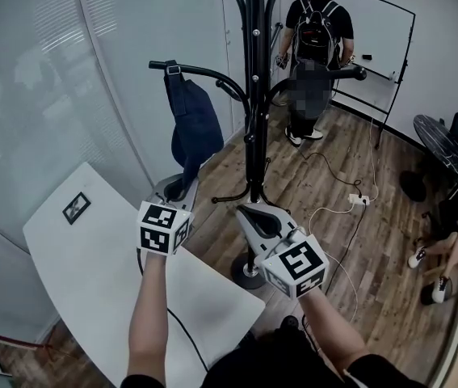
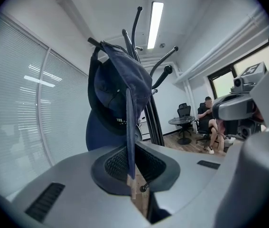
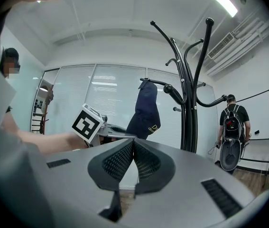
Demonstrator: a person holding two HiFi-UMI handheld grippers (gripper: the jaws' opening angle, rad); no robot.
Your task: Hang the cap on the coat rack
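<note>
The dark blue cap (image 1: 192, 124) hangs from a left hook arm (image 1: 204, 74) of the black coat rack (image 1: 253, 95), its back strap looped over the arm. My left gripper (image 1: 178, 188) is just under the cap, shut on the cap's lower edge. In the left gripper view a thin blue strip of the cap (image 2: 120, 89) runs down between the closed pads of the left gripper (image 2: 130, 167). My right gripper (image 1: 265, 221) is shut and holds nothing, low beside the rack's pole. The right gripper view shows the closed right gripper (image 3: 133, 156) with the cap (image 3: 146, 110) and the rack (image 3: 189, 103) beyond.
A white table (image 1: 91, 273) lies below my left arm. A person with a backpack (image 1: 317, 31) stands behind the rack by a whiteboard (image 1: 382, 31). A power strip (image 1: 359, 200) and cables lie on the wood floor. Another person (image 1: 455, 208) sits at the right by a round table (image 1: 443, 140).
</note>
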